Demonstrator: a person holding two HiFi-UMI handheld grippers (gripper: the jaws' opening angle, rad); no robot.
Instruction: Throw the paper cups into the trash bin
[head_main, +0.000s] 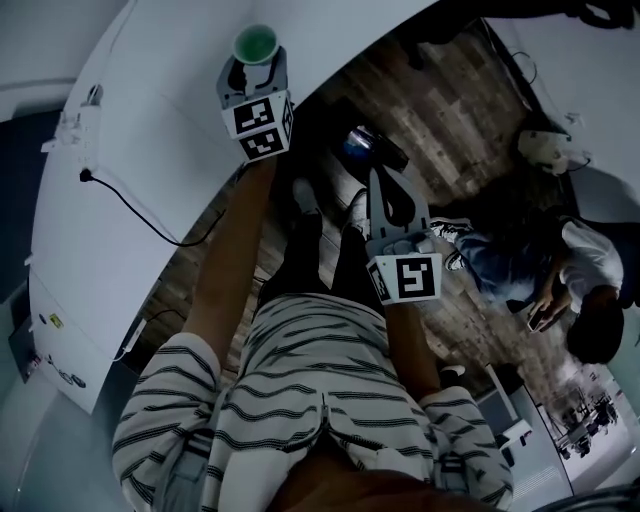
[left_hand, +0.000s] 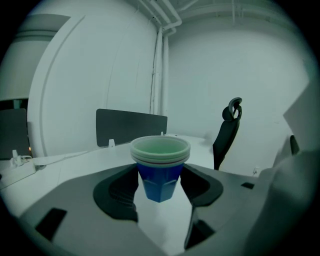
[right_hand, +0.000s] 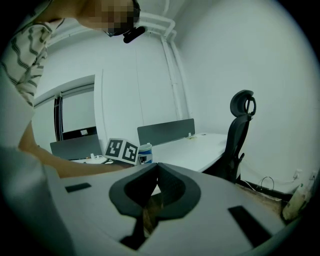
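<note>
- Left gripper (head_main: 256, 64): clamps a nested stack of paper cups (left_hand: 160, 165), one pad on each side of the blue wall, just under the white rims.
- Stack: upright, blue outside, pale green inside, with several rims nested one in another. Exact count not readable.
- In head view: sits at the far tip of the left gripper, over the white desk (head_main: 140, 150). Clearance between base and desktop not readable from either angle.
- Right gripper (head_main: 388, 190): closed, tips together, nothing gripped. Only wood-pattern floor (head_main: 450, 110) visible through the gap behind the pads.
- Same gripper: held lower in the head view and to the right of the left one, over the floor beside the desk's curved edge.
- Marker cube (head_main: 258, 125) on the left gripper: faces the head camera. Shows again in the right gripper view, cups just beside it.
- On the desk: black cable (head_main: 130, 205) trailing from a plug near the left side toward the curved edge. Grey divider panel (left_hand: 131, 125) upright across the far side.
- Beyond the desk: black office chair (left_hand: 227, 132), upright, in front of the white wall.
- Right edge of head view: second person (head_main: 560, 260), low down, well apart from both grippers.
- Bottom of head view: striped shirt (head_main: 320, 400) of the wearer, bare forearms reaching up to each gripper.
</note>
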